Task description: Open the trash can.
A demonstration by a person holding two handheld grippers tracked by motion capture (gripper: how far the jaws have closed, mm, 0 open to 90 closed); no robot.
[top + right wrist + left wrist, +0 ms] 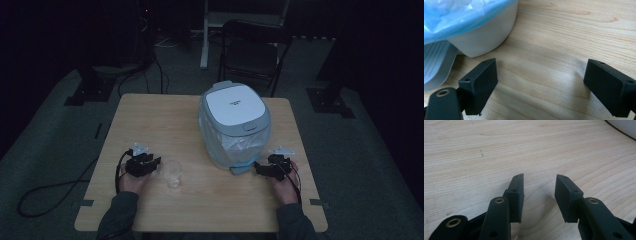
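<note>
Dim room, wooden table (150, 120): I am resting both hands near its front edge. Left gripper (539, 192) and right gripper (541, 85) are gaping, empty. Nothing looks started; the lidded bin (234, 125) is sitting closed, clear cup (172, 173) untouched beside my left.

Black left claw (150, 163) and right claw (261, 168), brass rivets, grey sleeves.

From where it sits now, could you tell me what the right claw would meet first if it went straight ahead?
Probably the white base of the lidded bin: the right claw is open, and the bin lies ahead to its left, so it may only graze it; otherwise bare table.
</note>
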